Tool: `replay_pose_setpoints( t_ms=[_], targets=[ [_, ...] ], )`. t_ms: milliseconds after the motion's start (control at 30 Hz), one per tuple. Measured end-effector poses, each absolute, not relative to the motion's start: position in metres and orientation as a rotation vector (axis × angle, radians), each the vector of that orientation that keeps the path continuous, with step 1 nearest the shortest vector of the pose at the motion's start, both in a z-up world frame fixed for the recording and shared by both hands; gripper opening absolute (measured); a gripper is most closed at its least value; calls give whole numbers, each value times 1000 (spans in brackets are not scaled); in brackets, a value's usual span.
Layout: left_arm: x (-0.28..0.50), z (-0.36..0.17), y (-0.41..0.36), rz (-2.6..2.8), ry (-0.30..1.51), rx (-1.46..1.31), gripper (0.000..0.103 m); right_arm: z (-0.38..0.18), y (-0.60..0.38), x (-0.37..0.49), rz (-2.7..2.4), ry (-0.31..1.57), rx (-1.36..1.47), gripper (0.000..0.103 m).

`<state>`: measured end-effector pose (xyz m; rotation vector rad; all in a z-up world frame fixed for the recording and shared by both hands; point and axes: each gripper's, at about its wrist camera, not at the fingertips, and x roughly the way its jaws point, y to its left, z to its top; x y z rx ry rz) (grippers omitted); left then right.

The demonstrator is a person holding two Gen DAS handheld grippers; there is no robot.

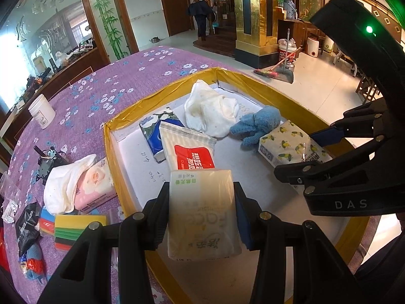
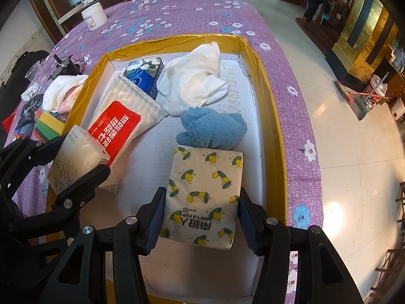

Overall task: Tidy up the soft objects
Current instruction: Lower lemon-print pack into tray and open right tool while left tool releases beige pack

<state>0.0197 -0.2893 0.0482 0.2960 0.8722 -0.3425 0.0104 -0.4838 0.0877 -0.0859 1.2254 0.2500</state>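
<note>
Purple flowered cloth covers the worktop (image 2: 182,12), tiled floor and wooden stairs behind. Shallow tray with yellow taped rim (image 2: 274,116) sits toward the worktop's right edge. Left tongs (image 1: 201,215) clamp a pale tissue pack (image 1: 202,210) between both pads, pack hanging over the tray's near-left rim. Right tongs (image 2: 200,217) stand half open around a lemon-print tissue pack (image 2: 205,190), pads touching its two sides; pack lies flat on the tray floor by the near-right rim. Inside the tray: blue knitted cloth (image 2: 212,129) touching the lemon pack's far end, white towel (image 2: 195,81) at the far-right corner, blue floral tissue pack (image 2: 145,76) at the far-left corner, red-label wipes pouch (image 2: 119,124) leaning on it. Left of the tray: pink tissue pack (image 1: 93,185) under another white cloth (image 1: 63,187), coloured sponges (image 1: 76,230), white jar (image 1: 41,111) near the far-left edge.
</note>
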Motion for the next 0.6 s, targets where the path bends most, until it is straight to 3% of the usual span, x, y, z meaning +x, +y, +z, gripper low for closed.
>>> replay_pose_setpoints(
  t_ms=[600],
  targets=[
    [15,57,-287,-336,843,288,49,99,-484,5,222,1186,-114,59]
  ],
)
